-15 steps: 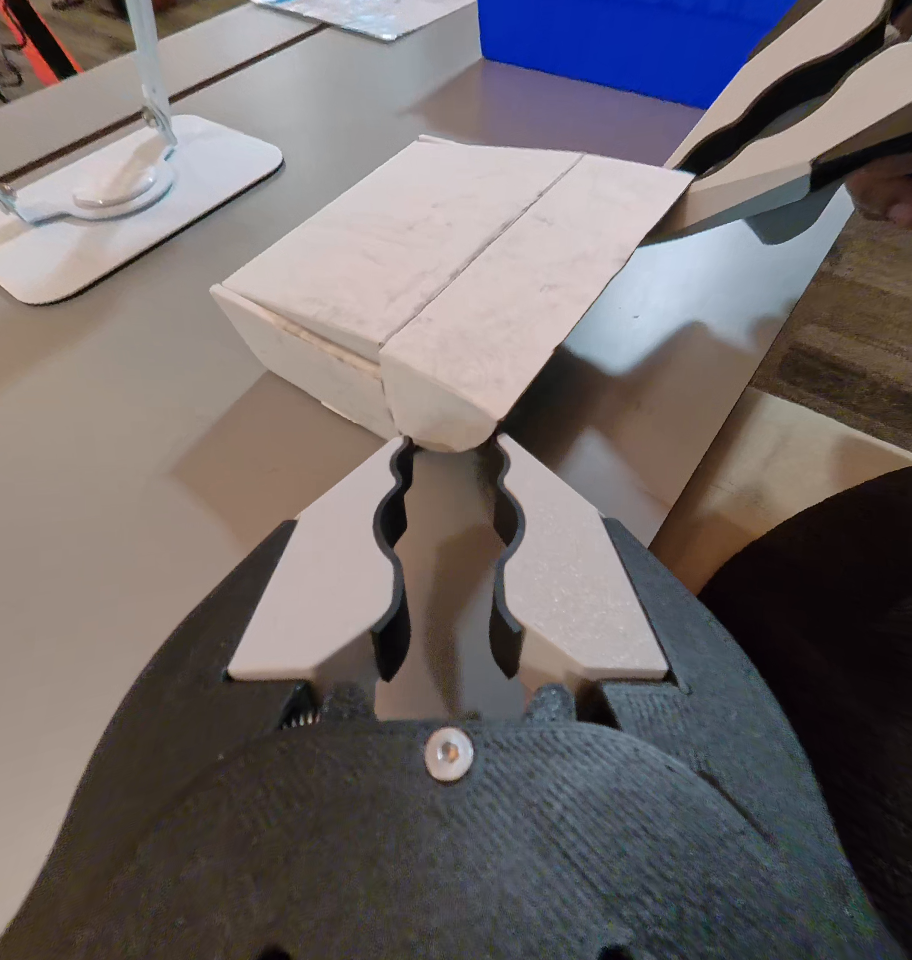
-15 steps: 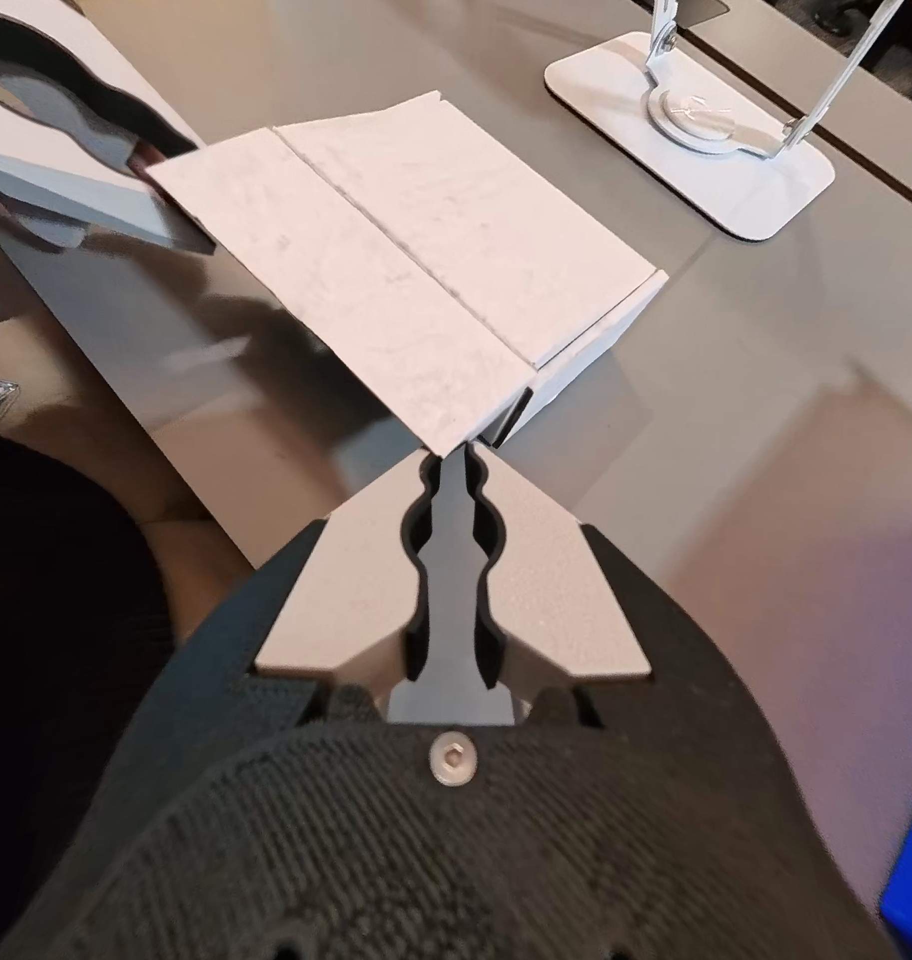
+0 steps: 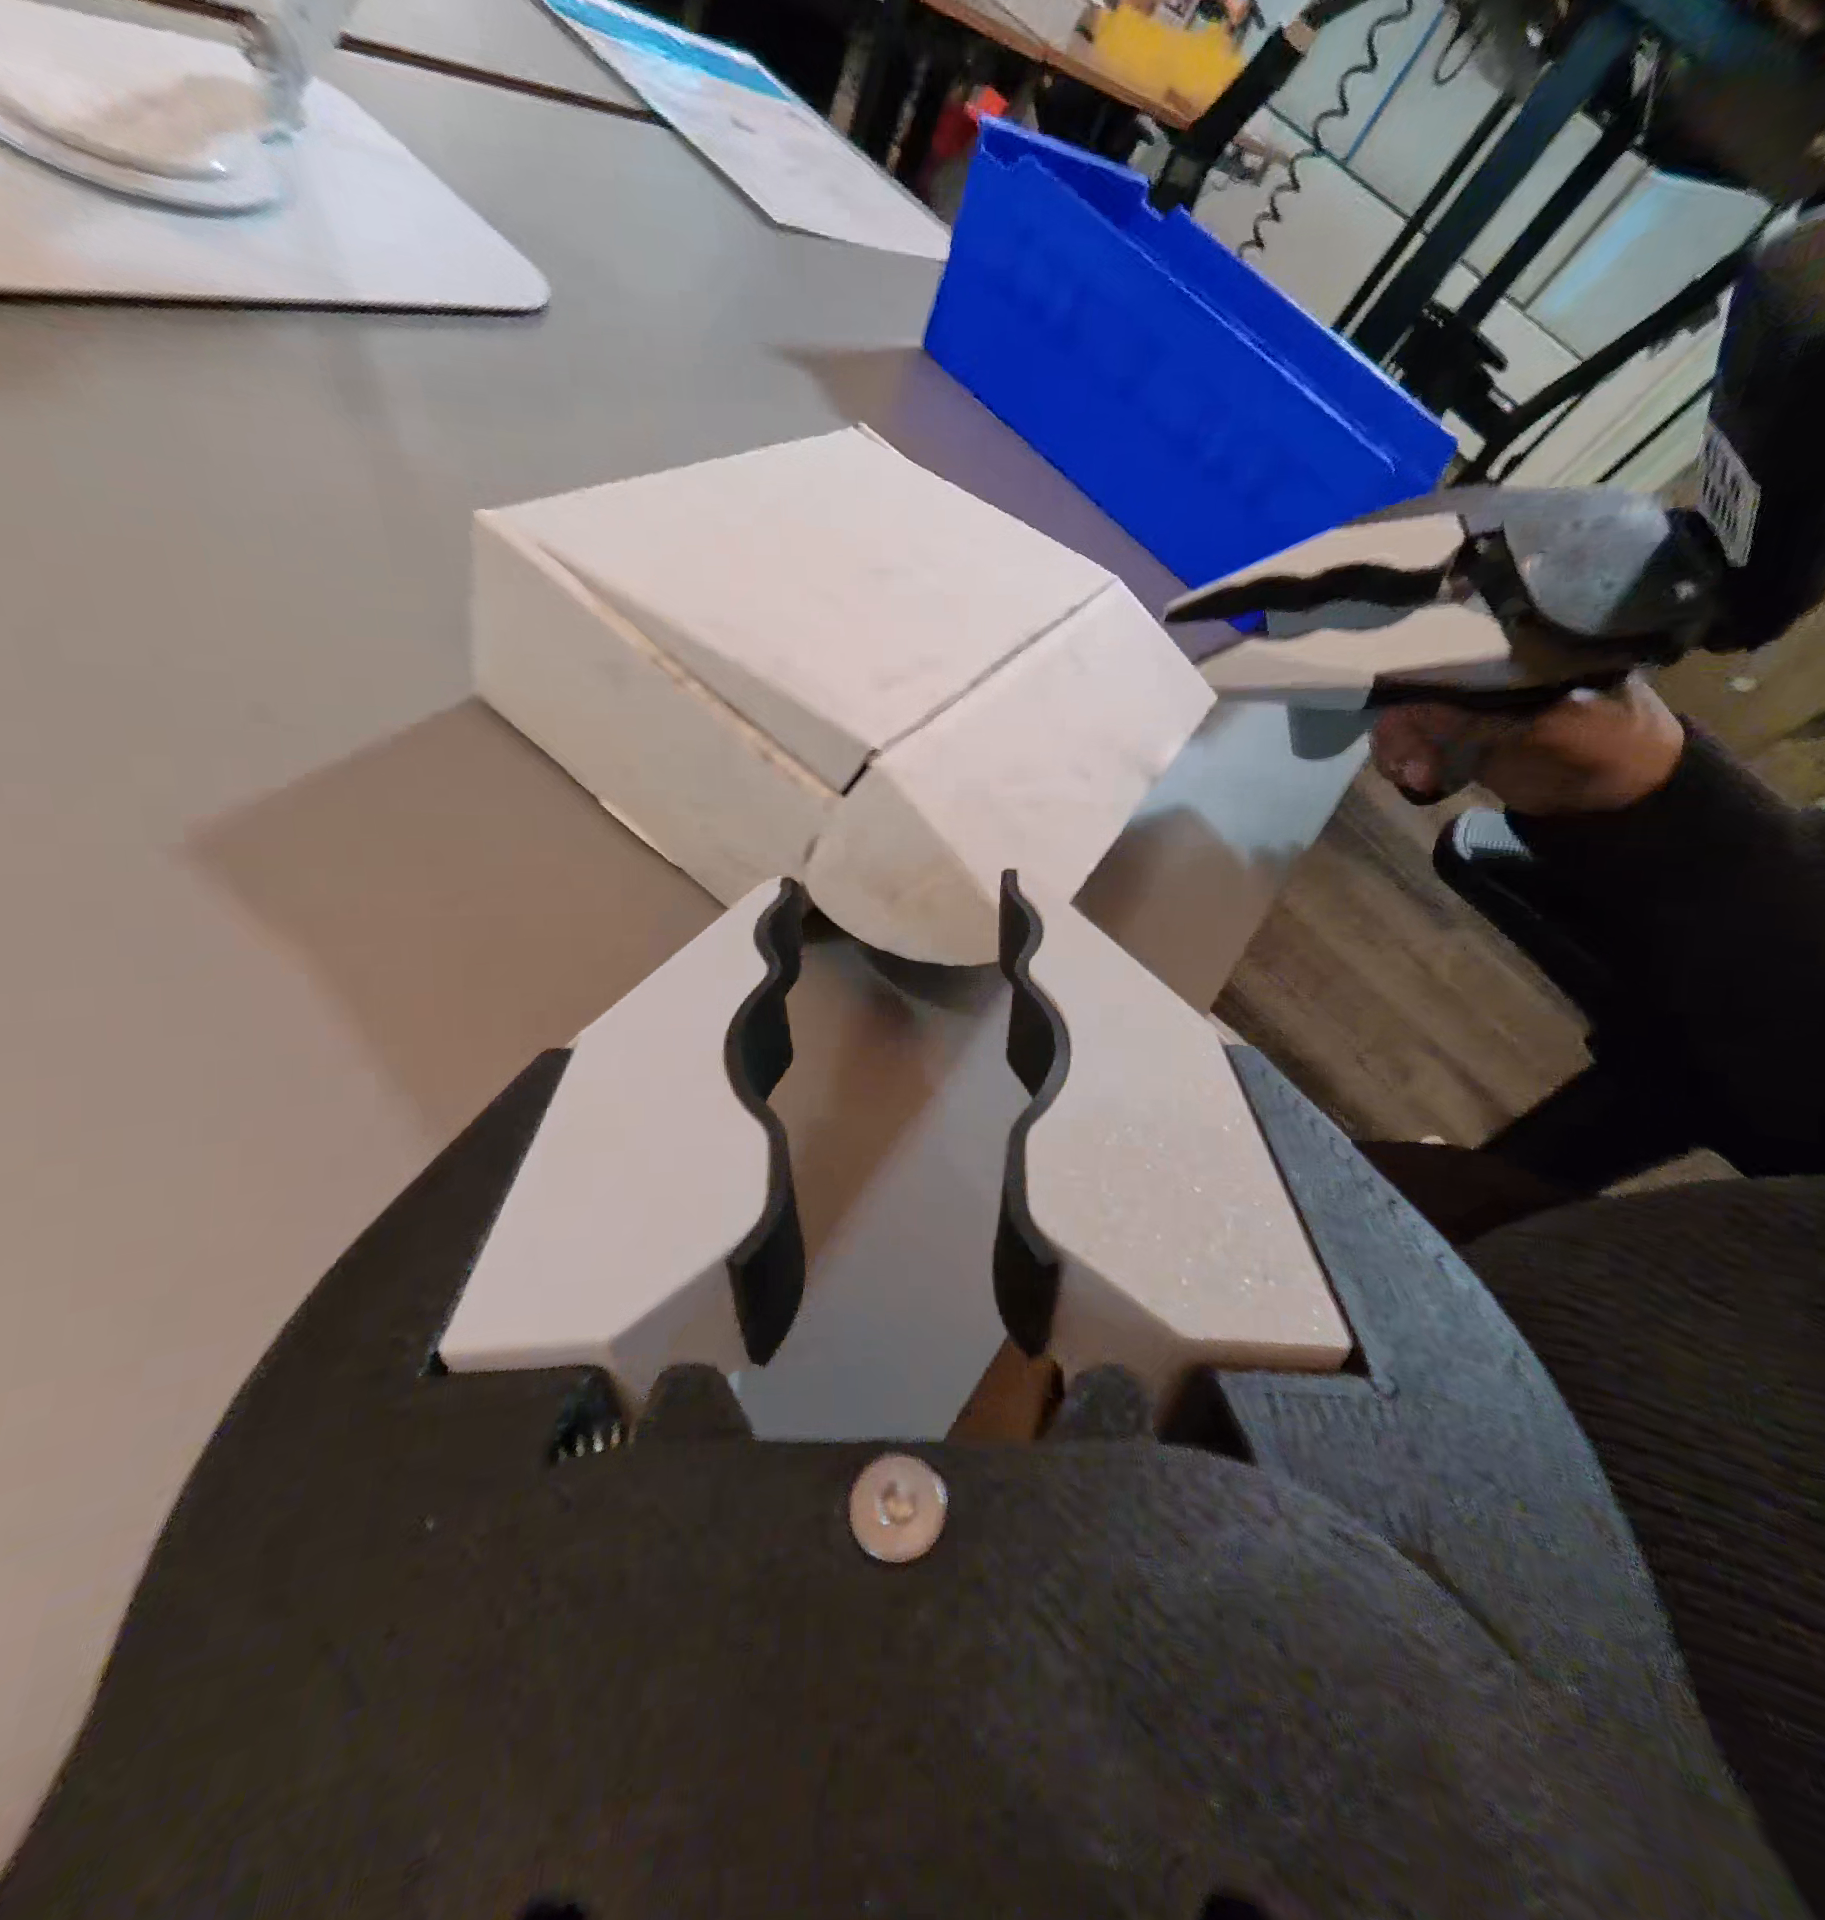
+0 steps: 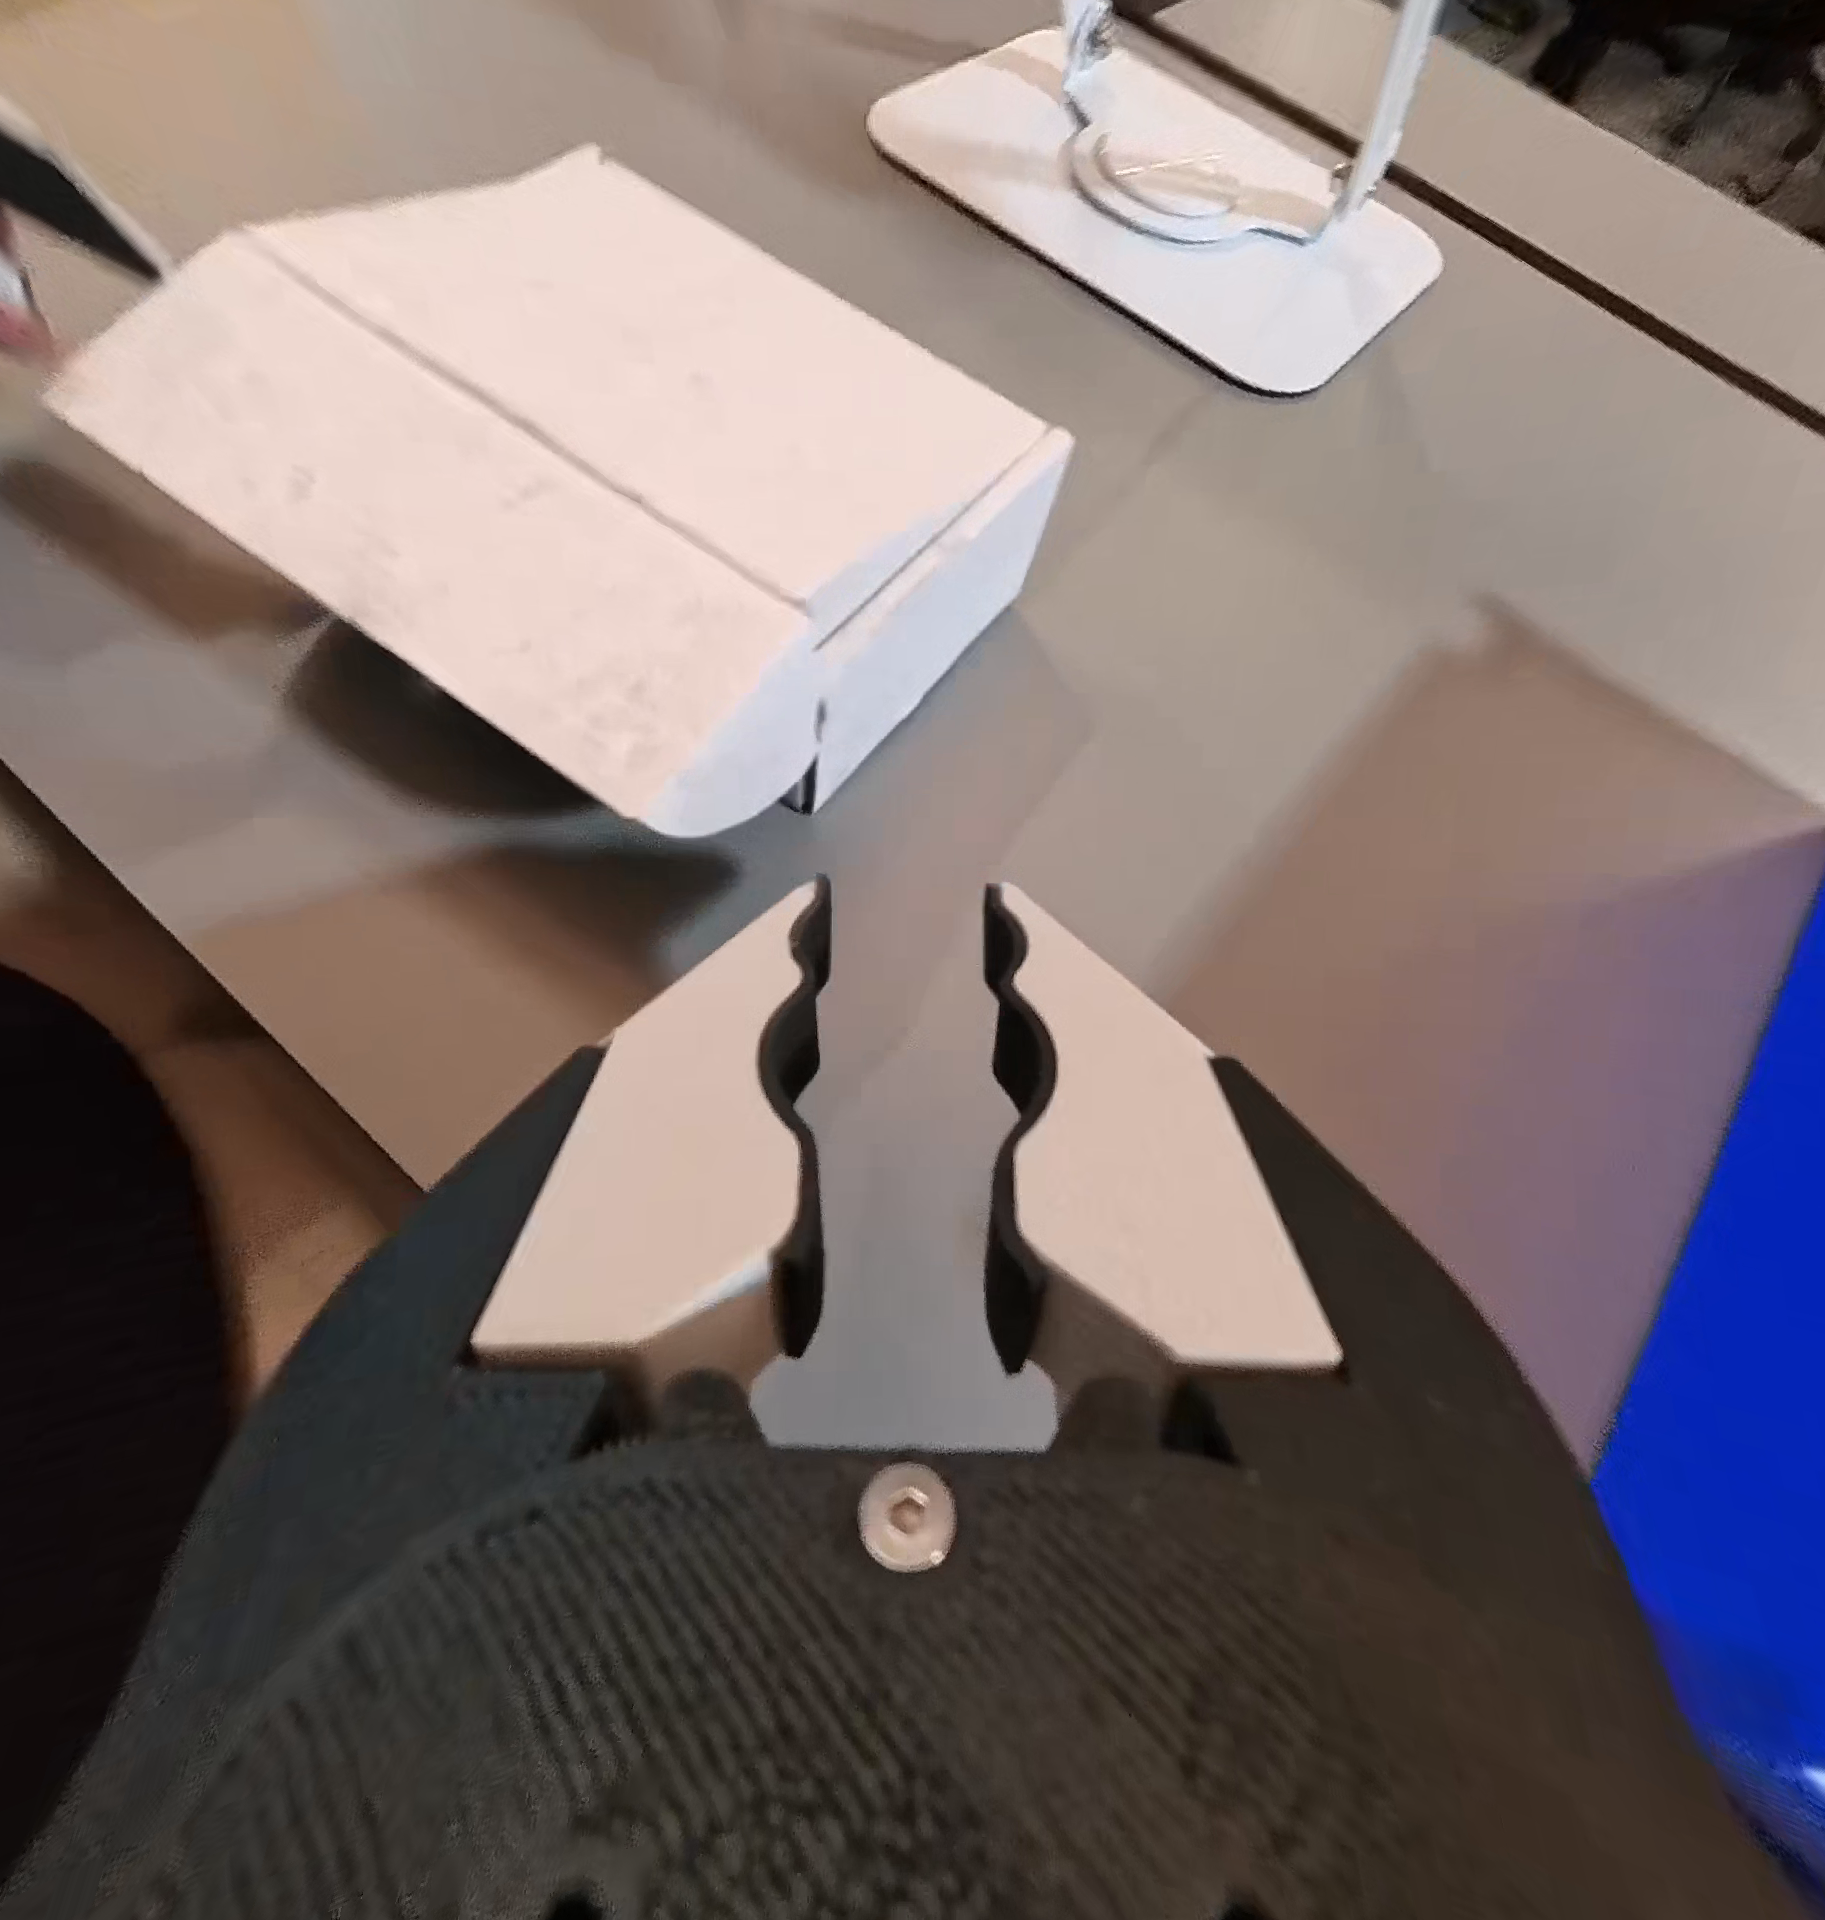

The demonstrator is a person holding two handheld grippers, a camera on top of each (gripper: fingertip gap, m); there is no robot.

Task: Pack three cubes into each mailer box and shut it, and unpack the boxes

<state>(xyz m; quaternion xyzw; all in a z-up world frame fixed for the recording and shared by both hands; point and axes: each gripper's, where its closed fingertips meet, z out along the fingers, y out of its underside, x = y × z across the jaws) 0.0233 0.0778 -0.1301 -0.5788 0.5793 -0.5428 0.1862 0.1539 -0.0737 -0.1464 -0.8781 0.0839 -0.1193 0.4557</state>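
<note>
White mailer box (image 3: pixel 814 634) on a grey table (image 3: pixel 212 623), lid down, front flap untucked.

The flap's rounded corner lies directly ahead of the left gripper (image 3: pixel 897 894), between its spread fingertips, so the left is nearer. The right gripper (image 4: pixel 903 894), also spread and empty, hovers just short of the opposite corner. A blue bin (image 3: pixel 1178 384) stands beyond.

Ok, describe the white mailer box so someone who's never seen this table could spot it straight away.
Start at the grey table, near its front edge. Between the blue bin and the flat white stand base sits the mailer box. It is the only cardboard thing there: white, scuffed, with its front flap sticking out unclosed.
</note>
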